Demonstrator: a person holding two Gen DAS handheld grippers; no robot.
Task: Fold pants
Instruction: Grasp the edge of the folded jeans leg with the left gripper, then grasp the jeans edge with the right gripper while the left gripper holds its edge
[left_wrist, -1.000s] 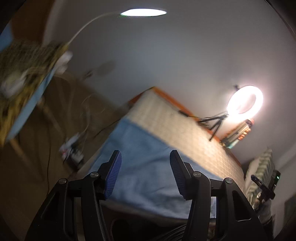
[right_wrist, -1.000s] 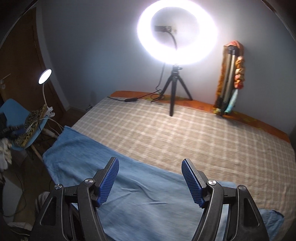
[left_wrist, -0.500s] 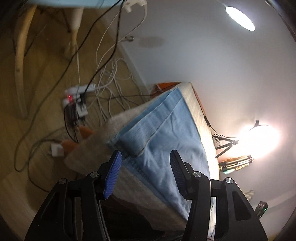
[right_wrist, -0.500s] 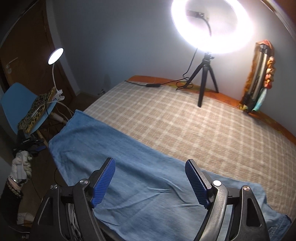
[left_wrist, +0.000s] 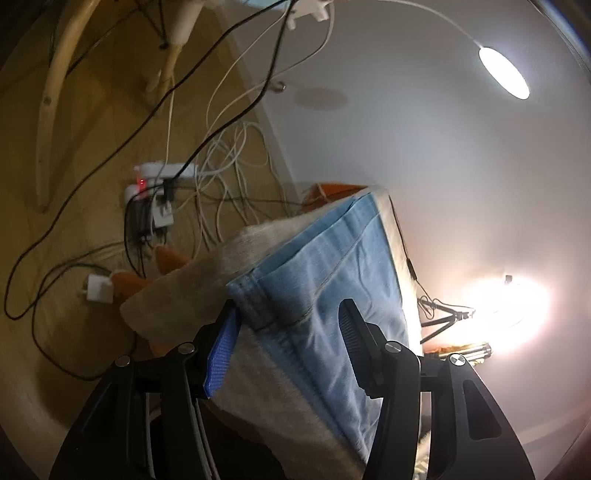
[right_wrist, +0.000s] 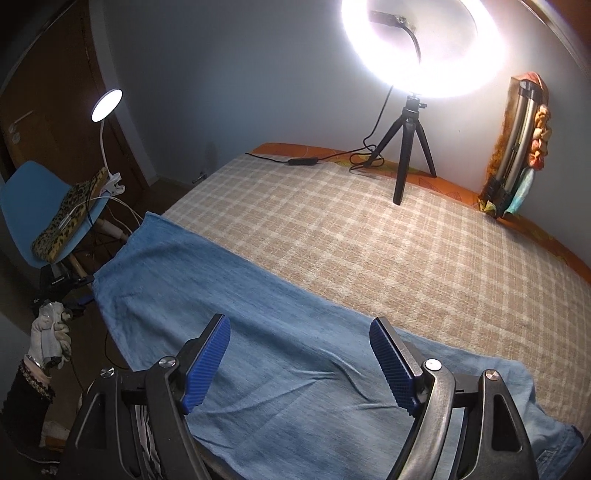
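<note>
Light blue denim pants (right_wrist: 236, 317) lie flat along the near edge of a bed with a beige checked cover (right_wrist: 369, 236). In the left wrist view the pants' hem end (left_wrist: 332, 273) reaches the bed's corner, with the folded hem just ahead of my left gripper (left_wrist: 288, 347), which is open and empty, its blue pads either side of the hem. My right gripper (right_wrist: 299, 365) is open and empty, hovering over the middle of the pants.
A ring light on a tripod (right_wrist: 410, 155) stands at the far side of the bed. A blue chair (right_wrist: 33, 206) with a leopard-print item and clip lamp stands left of the bed. Cables and a power strip (left_wrist: 159, 192) lie on the floor.
The left gripper has swung down from facing the wall to the bed's corner and closed in on the pants' hem. The right gripper has moved slightly closer over the pants.
</note>
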